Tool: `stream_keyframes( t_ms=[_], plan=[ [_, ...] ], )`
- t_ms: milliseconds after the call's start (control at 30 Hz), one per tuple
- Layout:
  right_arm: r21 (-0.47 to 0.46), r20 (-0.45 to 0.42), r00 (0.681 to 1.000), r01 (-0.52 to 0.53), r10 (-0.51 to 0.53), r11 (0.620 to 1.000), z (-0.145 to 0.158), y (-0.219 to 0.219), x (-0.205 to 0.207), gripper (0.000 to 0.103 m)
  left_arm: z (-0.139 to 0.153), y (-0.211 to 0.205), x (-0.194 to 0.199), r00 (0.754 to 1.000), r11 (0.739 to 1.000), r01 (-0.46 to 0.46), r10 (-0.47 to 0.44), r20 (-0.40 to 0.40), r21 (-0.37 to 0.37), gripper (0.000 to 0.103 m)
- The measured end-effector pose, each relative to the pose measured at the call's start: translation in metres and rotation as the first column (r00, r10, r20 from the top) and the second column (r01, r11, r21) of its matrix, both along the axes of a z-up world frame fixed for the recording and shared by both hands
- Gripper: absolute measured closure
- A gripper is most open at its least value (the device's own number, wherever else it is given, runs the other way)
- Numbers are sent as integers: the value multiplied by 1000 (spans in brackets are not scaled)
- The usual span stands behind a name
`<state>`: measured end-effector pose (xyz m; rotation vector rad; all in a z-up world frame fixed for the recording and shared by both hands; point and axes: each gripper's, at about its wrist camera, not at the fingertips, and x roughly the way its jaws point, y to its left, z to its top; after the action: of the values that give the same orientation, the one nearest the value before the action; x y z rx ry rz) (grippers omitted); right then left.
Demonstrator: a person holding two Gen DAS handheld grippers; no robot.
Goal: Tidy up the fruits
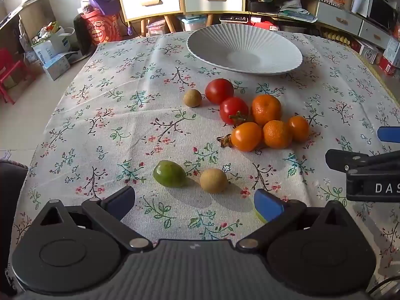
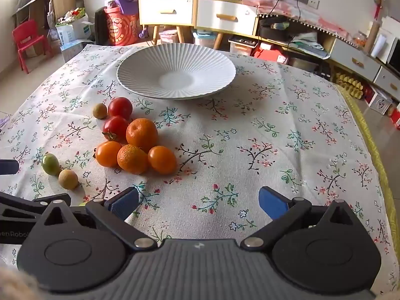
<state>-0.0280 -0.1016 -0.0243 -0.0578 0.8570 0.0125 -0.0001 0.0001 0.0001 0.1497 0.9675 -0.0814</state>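
A white ribbed plate (image 1: 245, 50) (image 2: 175, 75) stands empty at the far side of the floral tablecloth. Fruits lie loose in front of it: two red tomatoes (image 1: 219, 90) (image 2: 120, 107), several orange fruits (image 1: 266, 108) (image 2: 141, 135), a green fruit (image 1: 169, 173) (image 2: 50, 163) and two small tan fruits (image 1: 213, 180) (image 2: 68, 179). My left gripper (image 1: 195, 202) is open and empty, just short of the green and tan fruits. My right gripper (image 2: 198, 203) is open and empty over bare cloth, right of the fruit cluster.
The right gripper's body (image 1: 370, 172) shows at the left wrist view's right edge. The table edge (image 2: 370, 150) runs down the right. Cabinets, boxes and a red chair (image 2: 27, 42) stand beyond the table.
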Motion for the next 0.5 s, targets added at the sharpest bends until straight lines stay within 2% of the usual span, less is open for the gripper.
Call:
stream_keyframes(
  t_ms=[500],
  plan=[
    [-4, -6, 1000, -14, 14, 1000, -3, 3, -2, 1, -1, 1, 0, 1000, 1000, -2, 2, -4, -8, 0]
  ],
)
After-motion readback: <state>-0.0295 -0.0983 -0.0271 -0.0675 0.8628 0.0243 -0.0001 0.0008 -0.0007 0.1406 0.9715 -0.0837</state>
